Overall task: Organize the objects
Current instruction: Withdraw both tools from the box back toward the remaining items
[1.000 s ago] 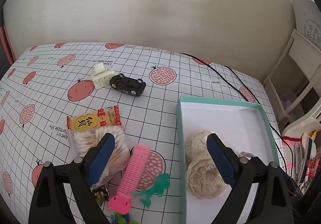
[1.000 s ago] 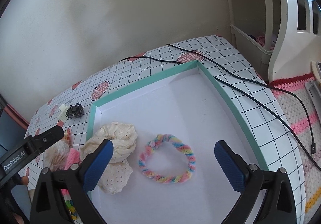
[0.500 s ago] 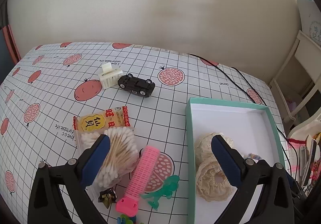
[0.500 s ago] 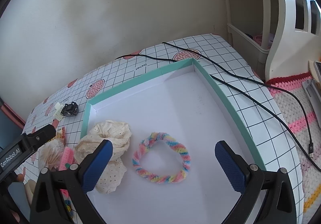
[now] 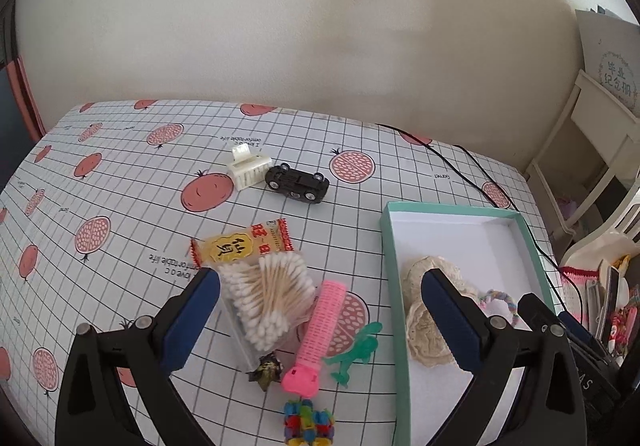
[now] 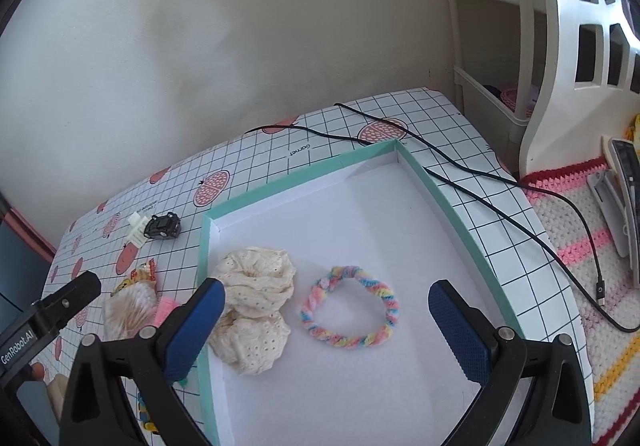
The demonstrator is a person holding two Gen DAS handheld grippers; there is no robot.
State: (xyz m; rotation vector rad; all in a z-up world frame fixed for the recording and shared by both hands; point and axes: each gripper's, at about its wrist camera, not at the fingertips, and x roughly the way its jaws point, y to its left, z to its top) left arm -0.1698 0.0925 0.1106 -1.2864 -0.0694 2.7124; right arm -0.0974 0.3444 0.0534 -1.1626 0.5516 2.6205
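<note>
Left wrist view: the left gripper (image 5: 320, 310) is released, jaws spread wide and holding nothing, above the grid-patterned tablecloth (image 5: 132, 166). Between its fingers lie a bag of cotton swabs (image 5: 266, 296), a pink hair roller (image 5: 318, 334) and a green toy figure (image 5: 356, 352). Just ahead of the swabs sits a yellow snack packet (image 5: 240, 244). Further forward, a black toy car (image 5: 298, 184) touches a white clip (image 5: 246, 168). Nearest the camera lies a multicoloured bead item (image 5: 308, 422). Behind the right finger stands the teal-rimmed box (image 5: 390, 266), containing cream lace scrunchies (image 5: 426, 310).

Right wrist view: the right gripper (image 6: 326, 326) is likewise released and empty, hovering over the teal-rimmed box (image 6: 436, 186). Between its fingers, on the box floor, lies a pastel braided hair tie (image 6: 350, 308); the cream lace scrunchies (image 6: 256, 306) sit beside the left finger. A black cable (image 6: 500, 212) runs past the box on the right.
</note>
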